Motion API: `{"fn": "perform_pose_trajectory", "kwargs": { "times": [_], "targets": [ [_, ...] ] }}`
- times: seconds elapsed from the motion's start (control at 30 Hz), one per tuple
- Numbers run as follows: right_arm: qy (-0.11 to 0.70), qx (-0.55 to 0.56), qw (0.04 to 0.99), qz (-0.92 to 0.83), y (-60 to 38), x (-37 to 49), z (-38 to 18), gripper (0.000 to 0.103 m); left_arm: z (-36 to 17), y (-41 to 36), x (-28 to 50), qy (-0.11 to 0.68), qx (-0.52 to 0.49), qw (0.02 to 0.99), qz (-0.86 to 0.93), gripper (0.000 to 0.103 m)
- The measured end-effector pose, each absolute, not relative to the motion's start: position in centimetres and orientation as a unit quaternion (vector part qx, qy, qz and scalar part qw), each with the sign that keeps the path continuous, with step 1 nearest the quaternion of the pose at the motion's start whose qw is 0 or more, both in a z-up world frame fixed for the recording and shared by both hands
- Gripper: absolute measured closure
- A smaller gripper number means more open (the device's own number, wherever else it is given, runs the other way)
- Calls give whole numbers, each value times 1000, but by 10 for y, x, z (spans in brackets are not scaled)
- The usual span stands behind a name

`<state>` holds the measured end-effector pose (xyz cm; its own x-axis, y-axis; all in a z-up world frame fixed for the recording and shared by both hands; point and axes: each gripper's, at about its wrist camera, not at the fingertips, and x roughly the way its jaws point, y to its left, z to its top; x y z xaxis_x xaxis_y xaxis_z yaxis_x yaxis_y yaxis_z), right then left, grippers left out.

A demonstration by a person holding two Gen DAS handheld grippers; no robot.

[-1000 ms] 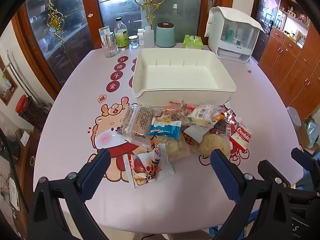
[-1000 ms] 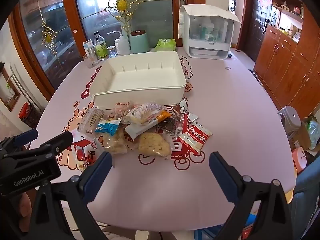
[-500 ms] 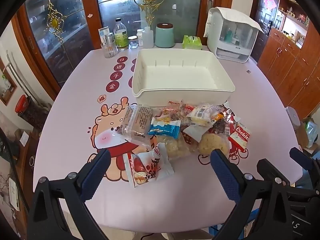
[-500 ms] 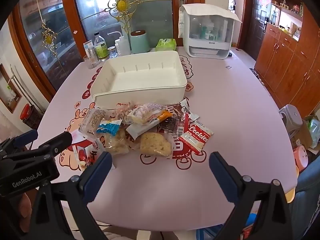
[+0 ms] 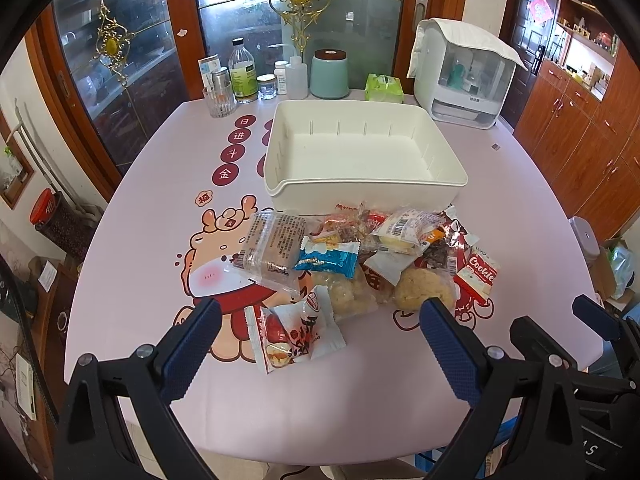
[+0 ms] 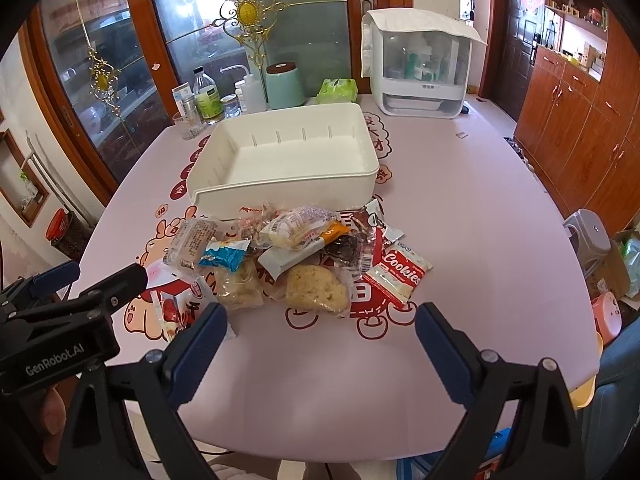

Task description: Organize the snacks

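nothing picked yet, both grippers inching toward the pile

from the left view, little has changed over the last second: the left gripper point(image 5: 320, 344) has crept slightly closer, wide open and empty, hovering over the red-and-white packet point(image 5: 294, 334) at the near edge of the snack pile point(image 5: 360, 256). the white bin point(image 5: 360, 148) sits empty just behind the pile.

from the right view, the right gripper point(image 6: 320, 346) is also spread open, holding nothing, a touch nearer the cookies packet point(image 6: 398, 276). sorting has not begun. bare table point(image 6: 480, 220) to the right gives room; the near table edge lies right under both grippers.
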<state>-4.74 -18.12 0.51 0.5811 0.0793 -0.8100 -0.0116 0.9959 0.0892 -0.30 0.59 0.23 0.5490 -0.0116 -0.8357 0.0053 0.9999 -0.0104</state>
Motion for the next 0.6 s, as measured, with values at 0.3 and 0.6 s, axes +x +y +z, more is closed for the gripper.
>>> {"fn": "perform_pose_trajectory", "kwargs": {
  "times": [0.3,0.6],
  "targets": [
    [449,43,891,43,-184,-47,8,14,7,0,-7,470,-4,883,5,5],
    [444,36,893,61,-188,-48,8,14,6,-7,-17,468,-15,883,19,5]
  ]
}}
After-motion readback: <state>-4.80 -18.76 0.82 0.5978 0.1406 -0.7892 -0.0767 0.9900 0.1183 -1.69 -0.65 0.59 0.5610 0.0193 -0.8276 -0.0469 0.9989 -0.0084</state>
